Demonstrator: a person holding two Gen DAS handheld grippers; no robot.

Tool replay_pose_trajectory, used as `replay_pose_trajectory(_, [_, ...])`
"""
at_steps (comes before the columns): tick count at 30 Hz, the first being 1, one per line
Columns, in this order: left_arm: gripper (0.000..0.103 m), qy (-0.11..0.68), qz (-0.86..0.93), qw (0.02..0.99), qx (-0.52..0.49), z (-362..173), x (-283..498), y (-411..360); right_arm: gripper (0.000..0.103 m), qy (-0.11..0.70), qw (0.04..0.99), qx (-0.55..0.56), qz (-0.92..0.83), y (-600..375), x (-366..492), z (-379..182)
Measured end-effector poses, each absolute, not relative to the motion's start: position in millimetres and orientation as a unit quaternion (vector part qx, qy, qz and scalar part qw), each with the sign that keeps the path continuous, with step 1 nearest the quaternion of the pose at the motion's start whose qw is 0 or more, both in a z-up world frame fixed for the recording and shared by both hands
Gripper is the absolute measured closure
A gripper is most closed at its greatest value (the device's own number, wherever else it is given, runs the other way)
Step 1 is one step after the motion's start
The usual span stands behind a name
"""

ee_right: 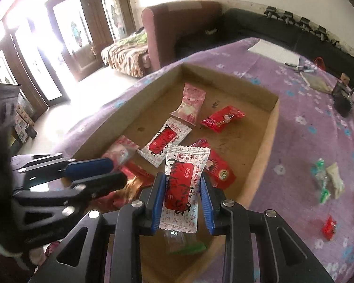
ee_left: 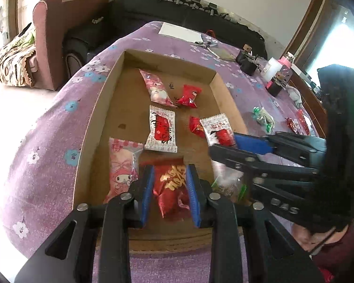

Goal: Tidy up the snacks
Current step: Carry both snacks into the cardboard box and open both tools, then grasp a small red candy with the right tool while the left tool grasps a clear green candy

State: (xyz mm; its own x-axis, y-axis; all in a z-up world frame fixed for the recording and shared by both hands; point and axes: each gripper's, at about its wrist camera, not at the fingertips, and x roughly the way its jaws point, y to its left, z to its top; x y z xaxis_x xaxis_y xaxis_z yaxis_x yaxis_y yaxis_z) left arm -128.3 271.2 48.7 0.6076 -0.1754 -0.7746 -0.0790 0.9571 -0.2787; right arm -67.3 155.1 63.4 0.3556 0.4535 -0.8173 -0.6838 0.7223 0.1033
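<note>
A shallow cardboard box (ee_left: 99, 118) (ee_right: 266, 141) lies on the purple flowered cloth and holds several snack packets. My left gripper (ee_left: 168, 167) (ee_right: 119, 171) hovers over the box's near end, open. A red packet with gold lettering (ee_left: 170, 188) (ee_right: 132, 186) sits between and below its blue pads, with one edge running behind the right pad. My right gripper (ee_right: 183, 176) (ee_left: 224, 143) is shut on a white-and-red packet (ee_right: 184, 181) (ee_left: 216, 127), held upright over the box's near right part.
Loose in the box are pink packets (ee_left: 120, 165), a white-and-red packet (ee_left: 161, 129), red packets (ee_left: 188, 95) and a clear green-trimmed one (ee_left: 229, 184). Green-and-white candy (ee_right: 328, 179) and red candy (ee_right: 329, 226) lie on the cloth to the right. Bottles (ee_left: 275, 68) stand at the far right.
</note>
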Motion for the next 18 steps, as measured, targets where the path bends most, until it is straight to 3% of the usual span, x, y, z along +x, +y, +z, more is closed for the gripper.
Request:
replay_pose_trajectory(2, [0.056,0.441,-0.024,0.885,-0.149,51,-131,274,0.071,0.439,0.817,-0.129,0.350,156,-69,64])
replay_pose_trajectory(3, [0.053,0.436,-0.023,0.887,-0.151,53,-134,275,0.071,0.435,0.820,-0.131,0.348,156,-69,64])
replay_pose_trajectory(5, [0.053,0.428,-0.021,0.890,-0.152,57,-138,277,0.060,0.427,0.825,-0.135,0.344,155,-70,66])
replay_pose_trajectory(10, [0.053,0.414,-0.011,0.896,-0.161,66,-145,279,0.045,0.393,0.844,-0.128,0.341,146,-80,82])
replay_pose_trajectory(15, [0.053,0.409,0.000,0.898,-0.163,70,-148,277,0.040,0.373,0.859,-0.116,0.331,121,-90,94])
replay_pose_trajectory(18, [0.040,0.410,0.021,0.898,-0.156,71,-148,273,0.033,0.373,0.865,-0.101,0.321,100,-90,95])
